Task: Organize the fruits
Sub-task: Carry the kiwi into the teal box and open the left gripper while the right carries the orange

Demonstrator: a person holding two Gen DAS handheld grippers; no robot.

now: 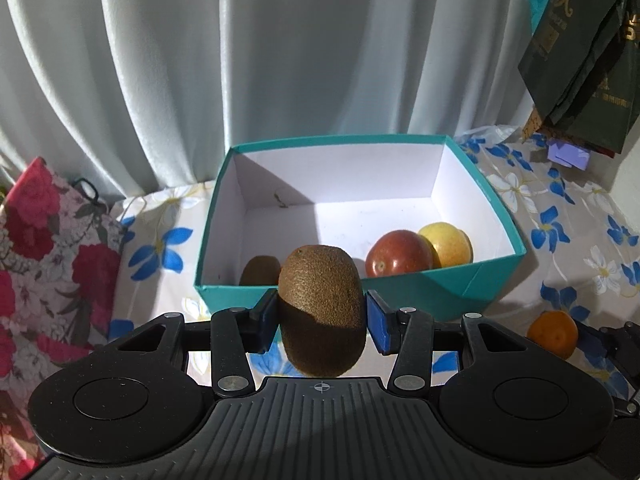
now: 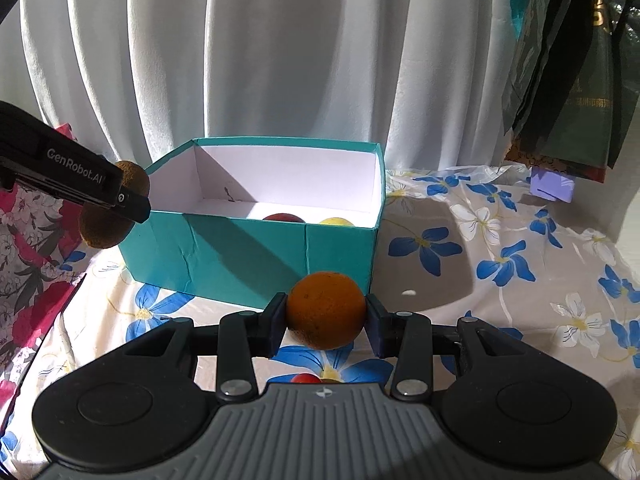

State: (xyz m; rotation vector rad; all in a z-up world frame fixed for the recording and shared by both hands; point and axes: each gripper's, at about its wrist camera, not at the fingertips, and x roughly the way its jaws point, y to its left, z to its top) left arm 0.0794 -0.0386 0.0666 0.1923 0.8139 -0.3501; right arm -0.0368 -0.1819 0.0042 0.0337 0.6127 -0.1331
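- Left gripper (image 1: 322,316): clamped on a kiwi (image 1: 322,308), raised before the teal box (image 1: 460,284);
- Right gripper (image 2: 326,320): pinching an orange (image 2: 326,310) above the floral cloth (image 2: 460,280);
- Box contents: second kiwi (image 1: 260,270), red apple (image 1: 398,254), yellow fruit (image 1: 448,242), possibly an apple.

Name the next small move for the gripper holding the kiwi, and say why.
Probably carry the left gripper forward over the teal box rim and lower. Its pads clamp the kiwi just short of the near wall; another kiwi lies inside by that corner.
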